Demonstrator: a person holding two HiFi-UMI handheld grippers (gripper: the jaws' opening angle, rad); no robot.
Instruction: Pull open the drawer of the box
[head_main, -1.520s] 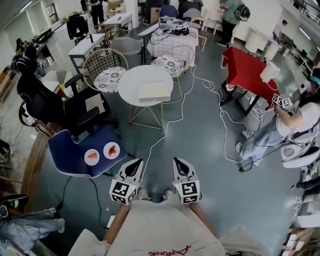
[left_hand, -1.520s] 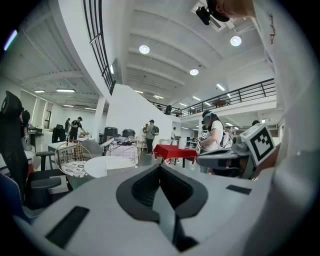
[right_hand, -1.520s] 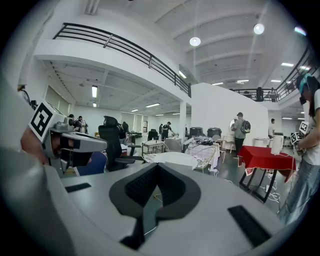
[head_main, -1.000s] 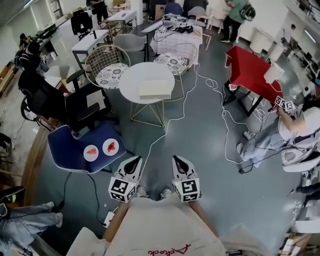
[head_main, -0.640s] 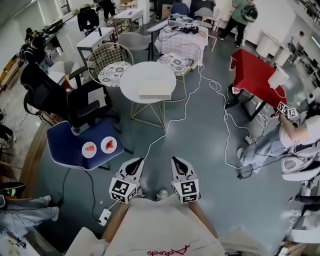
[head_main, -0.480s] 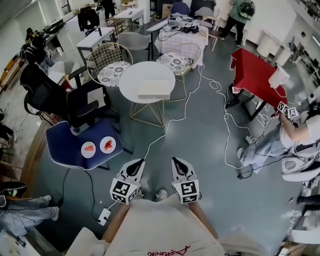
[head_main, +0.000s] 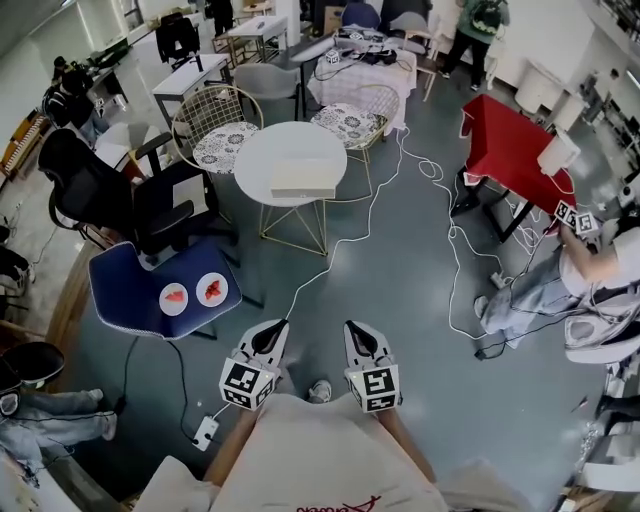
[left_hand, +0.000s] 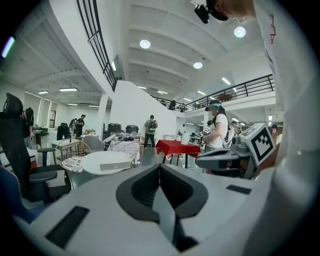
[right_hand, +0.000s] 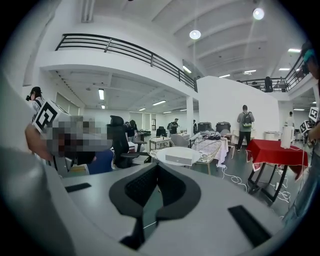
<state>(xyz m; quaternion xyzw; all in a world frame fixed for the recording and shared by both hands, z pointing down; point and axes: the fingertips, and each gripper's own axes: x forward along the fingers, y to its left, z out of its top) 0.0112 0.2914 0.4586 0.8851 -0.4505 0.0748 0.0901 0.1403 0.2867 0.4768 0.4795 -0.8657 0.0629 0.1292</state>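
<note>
Head view — left gripper (head_main: 275, 327) and right gripper (head_main: 352, 327) side by side at the person's waist, pointing almost level.
Both have their jaws closed on nothing. The white box (head_main: 304, 178) lies on the round bench (head_main: 268, 148), towards its near edge — well apart from both. Only the gripper views show its long front face; the left gripper view also catches the right gripper side-on.
</note>
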